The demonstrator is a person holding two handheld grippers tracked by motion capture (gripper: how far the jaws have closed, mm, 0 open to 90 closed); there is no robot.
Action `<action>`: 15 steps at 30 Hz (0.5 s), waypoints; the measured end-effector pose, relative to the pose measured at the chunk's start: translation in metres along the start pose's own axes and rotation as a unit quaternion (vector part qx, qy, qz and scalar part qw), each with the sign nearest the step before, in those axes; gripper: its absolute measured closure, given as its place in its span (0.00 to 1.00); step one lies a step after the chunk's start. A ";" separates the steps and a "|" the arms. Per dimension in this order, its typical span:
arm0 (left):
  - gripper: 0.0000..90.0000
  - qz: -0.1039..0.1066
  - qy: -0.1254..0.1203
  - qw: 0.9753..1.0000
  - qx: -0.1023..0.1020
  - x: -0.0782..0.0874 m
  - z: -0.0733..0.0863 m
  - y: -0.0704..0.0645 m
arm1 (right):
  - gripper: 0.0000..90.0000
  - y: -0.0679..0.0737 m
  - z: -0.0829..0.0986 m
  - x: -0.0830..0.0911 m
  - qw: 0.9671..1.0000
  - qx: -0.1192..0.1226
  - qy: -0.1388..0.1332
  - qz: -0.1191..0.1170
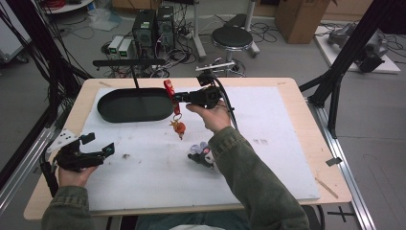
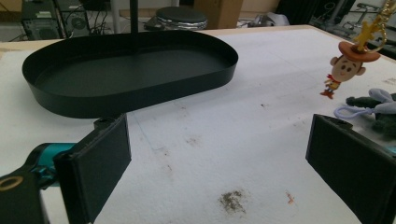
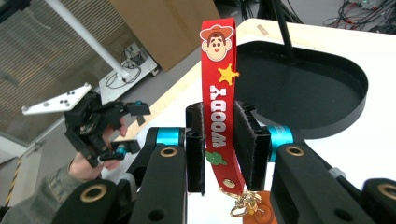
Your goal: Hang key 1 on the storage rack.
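My right gripper [image 1: 176,98] is held above the white mat, shut on a red Woody strap [image 3: 218,93] that stands upright between its jaws. A small cowboy figure [image 1: 178,127] hangs from the strap on a gold chain, just above the mat; it also appears as the figure [image 2: 348,65]. The strap [image 1: 168,88] is beside the right end of a black oval tray [image 1: 107,112]. My left gripper [image 1: 99,143] rests open and empty near the table's front left, its jaws wide apart in the left gripper view [image 2: 219,158]. A grey and purple plush keychain [image 1: 201,154] lies on the mat.
A black post with a crossbar [image 1: 129,62] rises from the tray. The white mat [image 1: 268,124] covers most of the wooden table. A sleeve [image 1: 249,177] crosses the front middle. Stool, computers and boxes stand on the floor beyond the far edge.
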State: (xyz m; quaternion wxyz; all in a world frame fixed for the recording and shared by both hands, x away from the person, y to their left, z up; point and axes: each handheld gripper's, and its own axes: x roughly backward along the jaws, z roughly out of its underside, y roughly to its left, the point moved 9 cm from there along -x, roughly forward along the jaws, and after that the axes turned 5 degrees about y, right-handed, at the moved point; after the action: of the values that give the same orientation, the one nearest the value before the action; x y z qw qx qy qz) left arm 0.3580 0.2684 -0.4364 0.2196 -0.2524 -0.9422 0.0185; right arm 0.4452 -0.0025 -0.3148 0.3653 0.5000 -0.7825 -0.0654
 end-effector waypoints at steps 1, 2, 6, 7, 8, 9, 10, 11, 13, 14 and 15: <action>0.08 0.000 0.000 1.000 0.000 0.000 0.000 0.000 | 0.84 -0.001 -0.002 0.000 1.000 -0.003 0.000 -0.001; 0.08 0.001 0.000 1.000 0.000 0.000 0.000 0.000 | 0.84 -0.001 -0.004 -0.001 1.000 -0.004 -0.002 -0.003; 0.08 0.002 -0.001 1.000 0.000 -0.001 0.000 0.000 | 0.84 -0.005 -0.014 -0.003 1.000 -0.010 -0.007 0.002; 0.08 0.002 -0.001 1.000 0.000 -0.001 0.000 0.000 | 0.84 -0.005 -0.015 -0.003 1.000 -0.013 -0.008 0.001; 0.08 0.003 -0.003 1.000 0.001 -0.001 0.000 0.000 | 0.84 -0.007 -0.018 -0.004 1.000 -0.014 -0.009 0.003; 0.08 0.003 -0.002 1.000 0.001 -0.001 0.000 0.000 | 0.84 -0.007 -0.019 -0.004 1.000 -0.014 -0.010 0.004; 0.08 0.003 -0.003 1.000 0.002 -0.001 -0.001 0.000 | 0.84 -0.008 -0.021 -0.005 1.000 -0.016 -0.011 0.006; 0.08 0.003 -0.003 1.000 0.002 -0.001 -0.001 0.000 | 0.84 -0.010 -0.023 -0.005 1.000 -0.017 -0.012 0.007; 0.08 0.004 -0.004 1.000 0.003 -0.001 -0.001 0.000 | 0.84 -0.012 -0.026 -0.007 1.000 -0.021 -0.012 0.008; 0.08 0.004 -0.004 1.000 0.002 -0.001 -0.001 0.000 | 0.84 -0.013 -0.028 -0.008 1.000 -0.018 -0.015 0.007; 0.08 0.004 -0.004 1.000 0.002 -0.001 -0.001 0.000 | 0.84 -0.014 -0.029 -0.010 1.000 -0.018 -0.013 0.007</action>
State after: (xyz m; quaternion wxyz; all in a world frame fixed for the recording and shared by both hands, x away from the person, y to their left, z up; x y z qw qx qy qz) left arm 0.3591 0.2680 -0.4359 0.2161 -0.2558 -0.9420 0.0226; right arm 0.4765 0.0061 -0.3051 0.3642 0.4870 -0.7894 -0.0837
